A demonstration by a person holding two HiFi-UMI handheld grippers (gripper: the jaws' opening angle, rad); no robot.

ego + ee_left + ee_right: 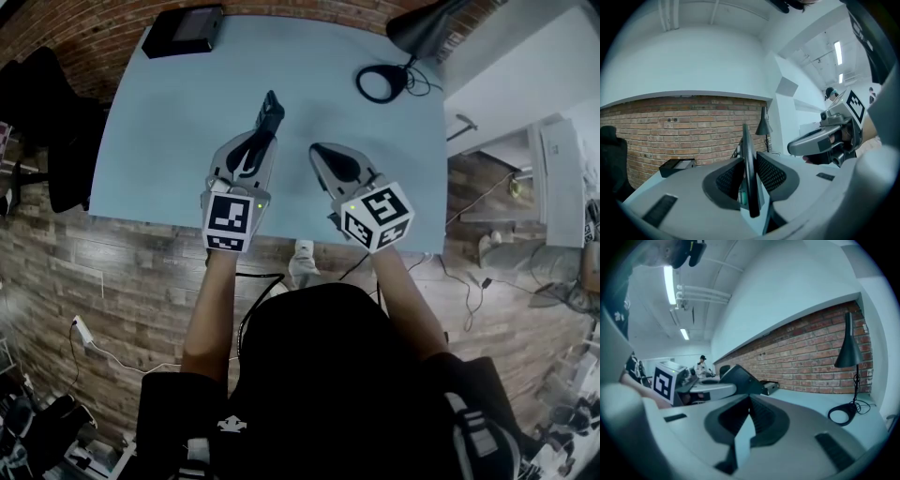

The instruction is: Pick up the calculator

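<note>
Now the left claw (258, 136) is closed partway, clamped on the calculator (271, 110). The thin dark slab stands edge-on between its pads, held clear of the pale blue worktop (178, 141). Just beside it, the right claw (330, 157) has its jaws together, empty.

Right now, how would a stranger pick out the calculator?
Find the pale blue table; two grippers hang over its near edge. The calculator is the thin dark slab clamped edge-on in the left gripper; the right gripper is shut and empty.
</note>
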